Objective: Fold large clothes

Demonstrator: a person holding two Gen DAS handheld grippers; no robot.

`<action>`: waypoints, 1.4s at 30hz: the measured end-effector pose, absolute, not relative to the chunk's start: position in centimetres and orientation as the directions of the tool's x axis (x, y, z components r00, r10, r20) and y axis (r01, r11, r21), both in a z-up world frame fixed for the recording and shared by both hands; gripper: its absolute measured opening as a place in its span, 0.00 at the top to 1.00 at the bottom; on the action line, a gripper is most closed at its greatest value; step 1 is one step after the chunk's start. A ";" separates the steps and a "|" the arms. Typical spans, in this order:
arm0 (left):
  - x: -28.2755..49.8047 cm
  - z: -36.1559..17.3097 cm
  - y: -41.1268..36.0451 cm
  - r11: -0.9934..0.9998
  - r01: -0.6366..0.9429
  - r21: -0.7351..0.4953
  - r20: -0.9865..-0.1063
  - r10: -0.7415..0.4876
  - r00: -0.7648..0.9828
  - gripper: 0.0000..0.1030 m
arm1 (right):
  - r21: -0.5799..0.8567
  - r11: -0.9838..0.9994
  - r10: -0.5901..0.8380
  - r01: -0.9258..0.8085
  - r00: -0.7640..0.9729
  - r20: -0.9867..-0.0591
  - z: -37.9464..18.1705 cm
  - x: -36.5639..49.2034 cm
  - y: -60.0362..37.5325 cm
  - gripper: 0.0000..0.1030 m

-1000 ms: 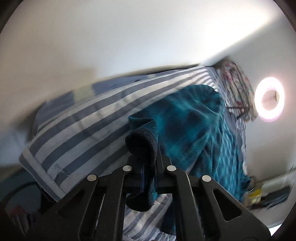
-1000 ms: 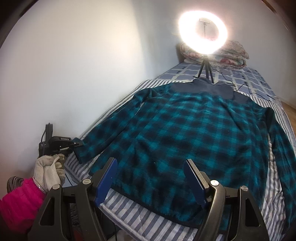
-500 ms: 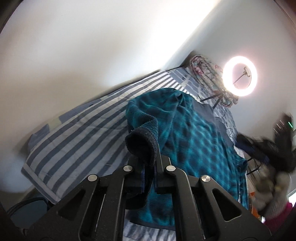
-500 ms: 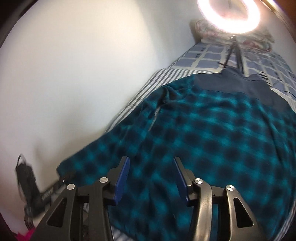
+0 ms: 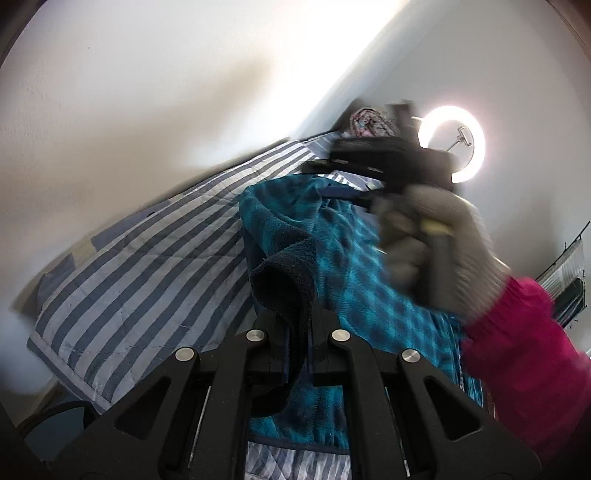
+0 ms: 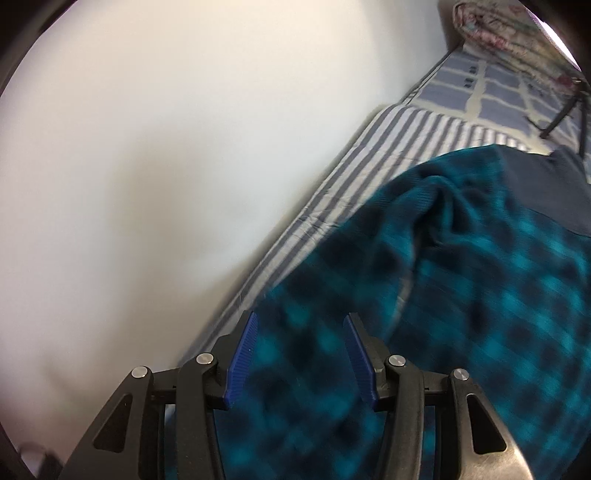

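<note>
A teal and dark plaid fleece shirt lies spread on the striped bed sheet. My left gripper is shut on the dark cuff of one sleeve, which is lifted and folded back over the shirt's body. My right gripper hovers over the shirt near the wall-side sleeve and shoulder. Its blue pads stand partly apart with nothing pressed between them. In the left wrist view a gloved hand with a pink sleeve carries that gripper above the shirt.
A white wall runs along the bed's far side. A lit ring light on a tripod stands on the bed beyond the collar. A floral bundle lies at the head of the bed. Striped sheet shows between shirt and wall.
My right gripper swept across the shirt toward the wall side and its jaws narrowed. My left gripper rose and rolled with the cuff held. The gloved hand entered the left wrist view.
</note>
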State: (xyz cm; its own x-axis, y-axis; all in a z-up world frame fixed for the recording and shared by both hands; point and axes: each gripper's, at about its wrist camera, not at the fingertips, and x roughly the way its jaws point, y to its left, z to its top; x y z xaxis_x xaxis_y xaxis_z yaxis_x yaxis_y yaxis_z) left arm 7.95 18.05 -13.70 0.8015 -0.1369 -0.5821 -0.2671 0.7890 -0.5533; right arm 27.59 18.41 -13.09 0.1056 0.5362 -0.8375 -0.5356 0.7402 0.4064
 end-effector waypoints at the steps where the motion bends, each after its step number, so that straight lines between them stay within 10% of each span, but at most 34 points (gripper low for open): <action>1: 7.8 -13.6 17.9 0.792 -0.261 -0.553 -0.580 -0.141 0.802 0.96 | 0.402 0.747 0.526 -0.529 0.102 -0.844 -13.8 28.1 19.6 0.50; 13: 7.5 -13.6 17.6 0.813 -0.208 -0.544 -0.577 -0.182 0.796 0.97 | 0.217 0.869 0.302 -0.444 0.130 -0.945 -19.9 33.8 27.5 0.51; 19: 7.3 -13.2 17.6 0.827 -0.198 -0.526 -0.576 -0.175 0.799 0.97 | 0.131 0.875 0.231 -0.466 0.164 -0.959 -21.4 34.3 28.6 0.99; 42: 7.5 -14.7 6.9 0.954 0.117 -0.275 -0.693 -0.281 0.664 0.96 | 0.452 0.857 0.509 -0.248 0.266 -0.819 -16.3 37.3 6.3 1.00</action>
